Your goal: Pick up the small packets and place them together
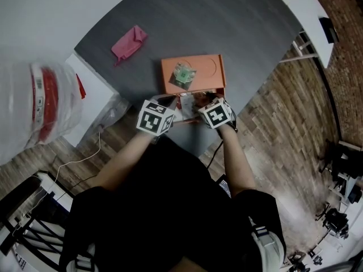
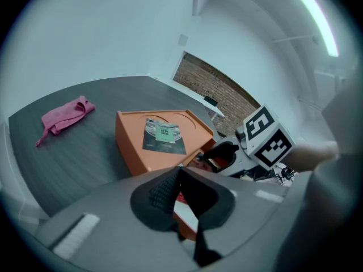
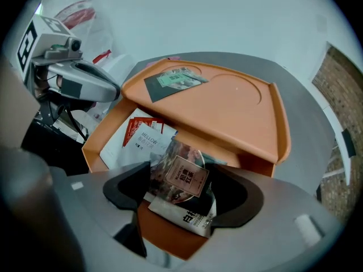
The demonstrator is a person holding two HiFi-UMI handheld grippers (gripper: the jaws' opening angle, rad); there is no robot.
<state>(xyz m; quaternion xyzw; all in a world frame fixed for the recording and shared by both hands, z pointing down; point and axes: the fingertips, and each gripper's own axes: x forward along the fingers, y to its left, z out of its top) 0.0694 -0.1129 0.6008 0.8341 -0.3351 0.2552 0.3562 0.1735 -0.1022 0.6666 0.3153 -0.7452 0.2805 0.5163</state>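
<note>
1. Between the spread jaws of the right gripper (image 3: 182, 190) lies a brown packet (image 3: 186, 173), atop other packets (image 3: 142, 137) in the orange box (image 3: 227, 103).
2. Left gripper (image 2: 179, 177): jaws pressed together, just beside that box.

dk grey tbl (image 1: 238, 21), wood floor (image 1: 283, 123), brick wall (image 1: 347, 67), strip light (image 2: 315, 16)

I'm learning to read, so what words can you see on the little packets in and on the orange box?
"MELLOW": on the flat white packet lying in the open orange box; its smaller print is unreadable.
Tan label on the brown packet: characters too blurred to read.
The silver packet beneath it: large character, partly hidden, unreadable.
Green label on the dark packet atop the orange lid: too blurred.
</note>
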